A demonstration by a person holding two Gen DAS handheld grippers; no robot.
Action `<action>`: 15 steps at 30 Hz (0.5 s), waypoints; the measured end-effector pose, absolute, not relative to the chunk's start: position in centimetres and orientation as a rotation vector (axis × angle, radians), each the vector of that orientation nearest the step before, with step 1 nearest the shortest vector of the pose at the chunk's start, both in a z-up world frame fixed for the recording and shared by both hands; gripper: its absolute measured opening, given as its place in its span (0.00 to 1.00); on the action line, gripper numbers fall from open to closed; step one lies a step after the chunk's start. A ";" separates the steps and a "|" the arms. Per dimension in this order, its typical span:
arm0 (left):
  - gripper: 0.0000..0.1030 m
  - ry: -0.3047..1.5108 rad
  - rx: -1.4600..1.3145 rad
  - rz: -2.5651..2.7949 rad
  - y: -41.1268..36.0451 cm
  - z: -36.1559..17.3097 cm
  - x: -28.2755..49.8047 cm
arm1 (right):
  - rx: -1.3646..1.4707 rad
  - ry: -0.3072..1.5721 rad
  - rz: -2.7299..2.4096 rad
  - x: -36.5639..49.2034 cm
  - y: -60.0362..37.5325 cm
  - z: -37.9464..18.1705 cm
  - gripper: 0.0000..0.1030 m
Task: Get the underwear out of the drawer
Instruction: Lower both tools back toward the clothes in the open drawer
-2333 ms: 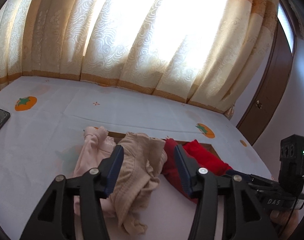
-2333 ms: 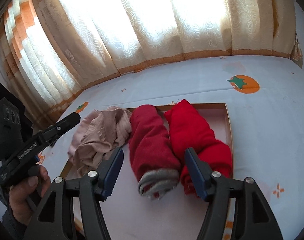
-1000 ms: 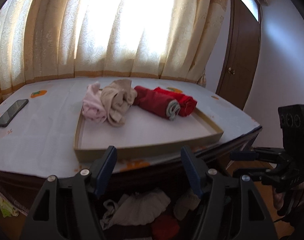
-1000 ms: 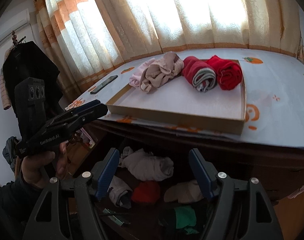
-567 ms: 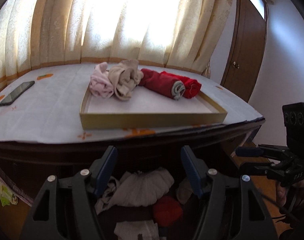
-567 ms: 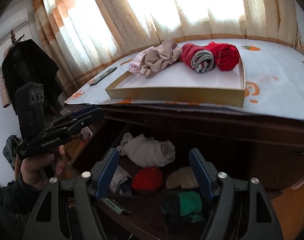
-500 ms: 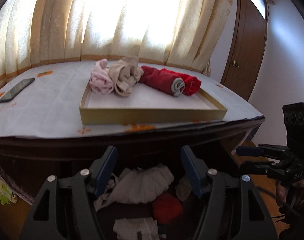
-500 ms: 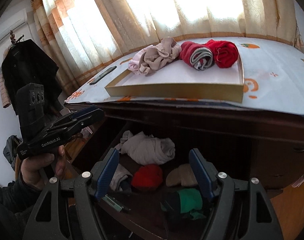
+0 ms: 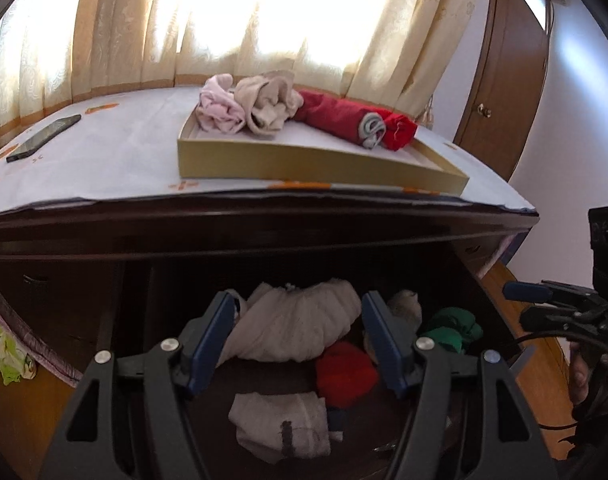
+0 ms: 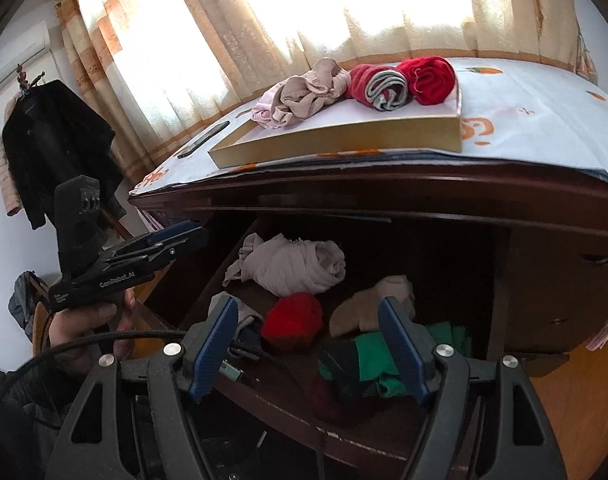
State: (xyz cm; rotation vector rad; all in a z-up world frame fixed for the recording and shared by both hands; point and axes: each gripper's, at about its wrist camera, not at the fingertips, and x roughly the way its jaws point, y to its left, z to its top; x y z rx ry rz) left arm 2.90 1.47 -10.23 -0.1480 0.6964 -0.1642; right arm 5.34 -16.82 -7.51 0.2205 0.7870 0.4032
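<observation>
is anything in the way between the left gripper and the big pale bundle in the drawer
Nothing visible. The open left gripper frames the pale bundle in the open drawer, with no object in front of it; the red bundle lies beside it.

**Non-task clutter in view**

Black phone (image 9: 44,138) on the white tomato-print tablecloth (image 9: 116,160), left of centre in the left view. Cream and orange curtains (image 10: 152,52) fill the upper frame, window blown out behind. Brown door (image 9: 508,72) upper right. Black coat (image 10: 52,156) hangs at the left edge of the right view. Green-yellow cloth (image 9: 6,354) lower left.
</observation>
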 end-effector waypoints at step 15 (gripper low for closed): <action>0.65 0.748 -0.108 -0.167 0.7 -11.1 3.2 | 0.157 0.806 0.315 3.2 -19.2 -8.1 0.72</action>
